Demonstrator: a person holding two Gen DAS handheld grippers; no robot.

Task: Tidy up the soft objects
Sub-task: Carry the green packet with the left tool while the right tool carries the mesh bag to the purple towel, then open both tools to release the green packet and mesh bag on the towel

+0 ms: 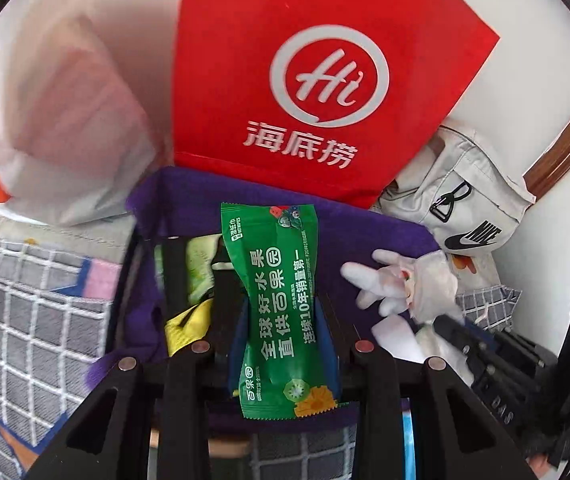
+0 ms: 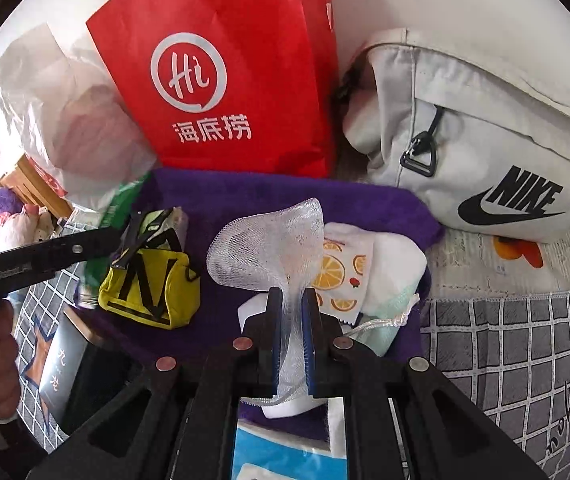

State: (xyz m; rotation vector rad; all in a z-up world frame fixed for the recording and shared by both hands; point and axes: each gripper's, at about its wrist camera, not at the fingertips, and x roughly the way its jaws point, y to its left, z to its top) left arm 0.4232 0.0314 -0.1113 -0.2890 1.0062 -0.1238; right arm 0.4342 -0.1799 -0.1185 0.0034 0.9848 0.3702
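My left gripper [image 1: 281,296] is shut on a green wet-wipe packet [image 1: 281,300] and holds it above the purple cloth [image 1: 365,232]. My right gripper [image 2: 293,300] is shut on a white foam net sleeve [image 2: 273,244] over the same purple cloth [image 2: 285,196]. On the cloth lie a yellow pouch [image 2: 149,292], an orange-print cloth [image 2: 341,268] and white and mint towels [image 2: 393,268]. A white rabbit plush [image 1: 401,280] shows at the right of the left wrist view. The left gripper with the green packet [image 2: 113,208] shows at the left of the right wrist view.
A red paper bag [image 2: 221,72], a white plastic bag [image 2: 61,112] and a grey Nike bag [image 2: 485,152] stand behind the cloth. A grey checked tablecloth [image 2: 505,352] covers the table. A box [image 2: 61,368] lies at the front left.
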